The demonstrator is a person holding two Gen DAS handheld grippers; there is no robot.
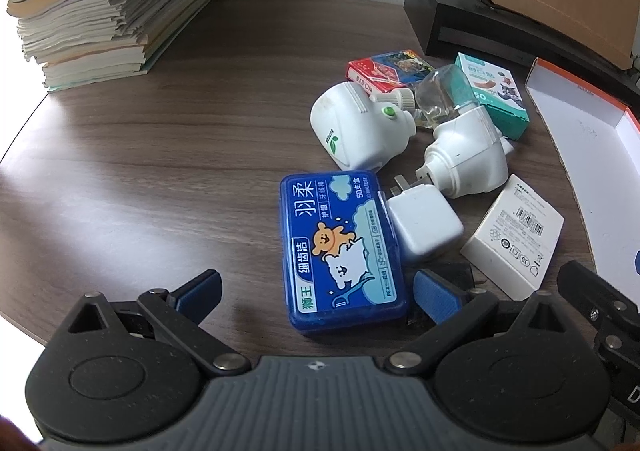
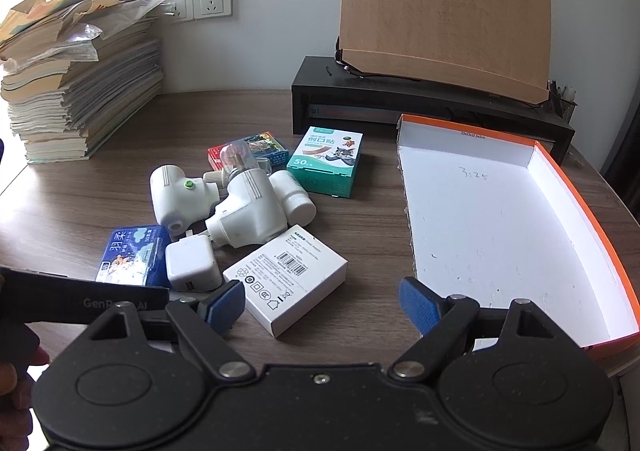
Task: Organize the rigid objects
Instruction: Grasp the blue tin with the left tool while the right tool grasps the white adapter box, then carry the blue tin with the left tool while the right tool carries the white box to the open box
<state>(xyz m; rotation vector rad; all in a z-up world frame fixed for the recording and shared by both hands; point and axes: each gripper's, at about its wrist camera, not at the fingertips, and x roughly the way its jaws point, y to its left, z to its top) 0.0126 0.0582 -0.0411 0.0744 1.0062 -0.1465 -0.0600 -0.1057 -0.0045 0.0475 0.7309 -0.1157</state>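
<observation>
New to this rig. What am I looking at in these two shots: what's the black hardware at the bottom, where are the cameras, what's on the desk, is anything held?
No robot arm here: a person carries a two-finger gripper in each hand, and a fisheye camera on each looks forward along its fingers. The black hardware with blue pads is the gripper itself.

The left wrist view shows the left gripper, open around the near end of a blue floss-pick case, pads not touching it. The right wrist view shows the right gripper, open, with a white barcode box just ahead of it. Nothing is held.

On the wooden desk lie two white plug-in units, a white charger, a teal plaster box and a red card pack. To the right sits an empty orange-edged tray, probably where things go.
</observation>
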